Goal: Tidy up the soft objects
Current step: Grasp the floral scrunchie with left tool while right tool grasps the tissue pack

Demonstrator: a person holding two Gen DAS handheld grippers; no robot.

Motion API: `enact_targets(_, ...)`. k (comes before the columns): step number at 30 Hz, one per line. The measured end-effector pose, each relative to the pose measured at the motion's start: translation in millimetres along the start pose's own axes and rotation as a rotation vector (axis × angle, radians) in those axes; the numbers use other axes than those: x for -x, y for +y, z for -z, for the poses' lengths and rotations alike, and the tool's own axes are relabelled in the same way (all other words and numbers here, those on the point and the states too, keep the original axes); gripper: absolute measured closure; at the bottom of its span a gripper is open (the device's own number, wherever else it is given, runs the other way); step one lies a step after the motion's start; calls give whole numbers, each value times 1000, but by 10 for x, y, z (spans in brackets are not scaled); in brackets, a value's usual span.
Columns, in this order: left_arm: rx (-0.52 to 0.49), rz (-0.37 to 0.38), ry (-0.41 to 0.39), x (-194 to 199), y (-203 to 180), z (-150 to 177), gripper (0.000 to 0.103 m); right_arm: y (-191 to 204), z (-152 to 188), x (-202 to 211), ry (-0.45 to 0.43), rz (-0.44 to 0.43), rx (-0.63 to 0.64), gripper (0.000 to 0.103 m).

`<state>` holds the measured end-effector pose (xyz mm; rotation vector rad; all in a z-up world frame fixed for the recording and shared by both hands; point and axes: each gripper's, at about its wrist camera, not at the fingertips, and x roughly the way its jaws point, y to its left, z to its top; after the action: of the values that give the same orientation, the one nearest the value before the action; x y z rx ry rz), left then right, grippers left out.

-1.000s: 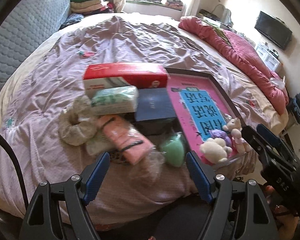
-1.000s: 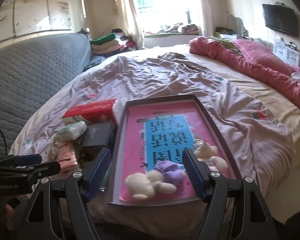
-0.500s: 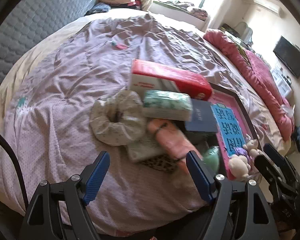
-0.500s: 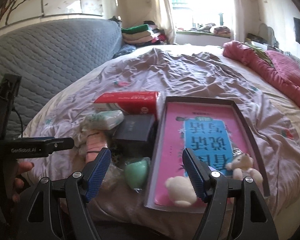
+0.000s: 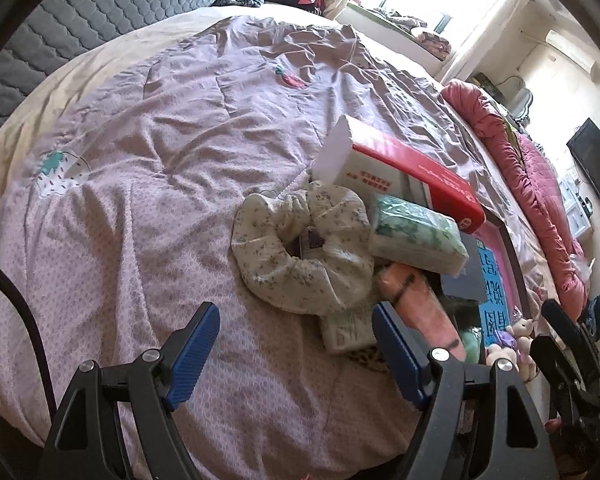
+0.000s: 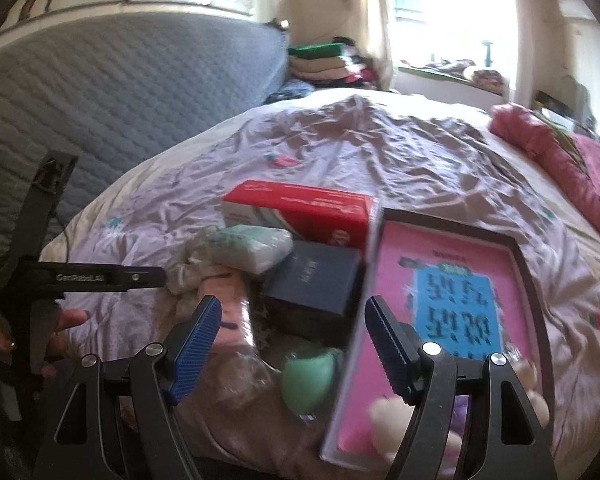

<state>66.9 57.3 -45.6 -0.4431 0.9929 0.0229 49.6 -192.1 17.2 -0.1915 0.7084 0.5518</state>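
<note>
Right wrist view blurs the plush toys; both tongs gape wide, empty.

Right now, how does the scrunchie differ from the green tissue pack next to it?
The scrunchie is a cream floral fabric ring with an open centre; the tissue pack is a solid green-and-white block in plastic wrap. The scrunchie lies flat on the bedspread, while the tissue pack rests tilted on top of other items. Both are soft and sit in the same pile, untouched by either gripper.
</note>
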Motion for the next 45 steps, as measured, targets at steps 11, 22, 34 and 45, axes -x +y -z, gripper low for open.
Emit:
enact_targets(11, 101, 56, 26, -366, 231, -163, 25, 152, -347, -621, 101, -66, 126, 27)
enact_targets(22, 102, 81, 33, -539, 270, -183, 24, 61, -545, -1150, 211, -172, 196, 27)
enact_targets(34, 115, 116, 13, -579, 337, -187, 24, 209, -564, -1389, 239, -210, 306, 27)
enact_targets(45, 133, 130, -1, -580, 381, -158, 26, 315, -554, -1329, 208, -223, 276, 47)
